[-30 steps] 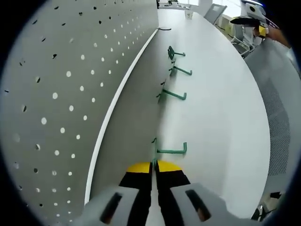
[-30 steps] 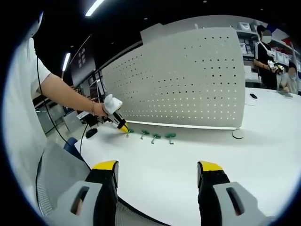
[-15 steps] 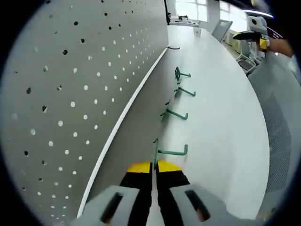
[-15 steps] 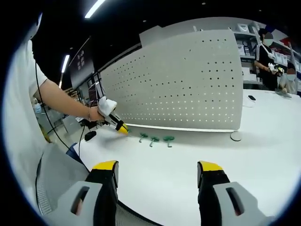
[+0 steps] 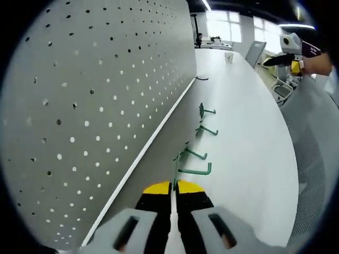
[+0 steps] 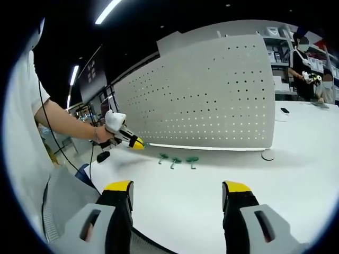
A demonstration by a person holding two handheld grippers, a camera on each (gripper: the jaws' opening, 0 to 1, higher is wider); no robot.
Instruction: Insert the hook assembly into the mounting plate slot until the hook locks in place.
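Left claw (image 5: 173, 186): yellow-tipped jaws pressed together, pinching the flat back plate of a green hook (image 5: 192, 170). Hook sits right at the jaw tips, arm sticking out to the right of the claw, upturned end. In the right gripper view the left claw (image 6: 139, 144) shows small and far off to the left, held in a person's hand (image 6: 101, 135), raised off the desk (image 6: 212, 180), tip near the lower edge of the pegboard (image 6: 212, 100); the hook in it is too small to make out there.

Right claw (image 6: 177, 191): jaws wide apart, nothing between them, hanging over the near edge of the desk, well apart from the hooks.

Pegboard: light grey, flat sheet, regular rows of small round holes, standing upright on the desk; left of the left claw, running away ahead of it.

Hooks: thin green wire, L-shaped. Three spare hooks (image 5: 204, 129) lie on the desk ahead of the left claw, in a row beside the pegboard's foot; same three (image 6: 176, 159) show in the right gripper view. Four hooks total, counting the gripped one.

Desk: white, smooth, matte, curved edge.
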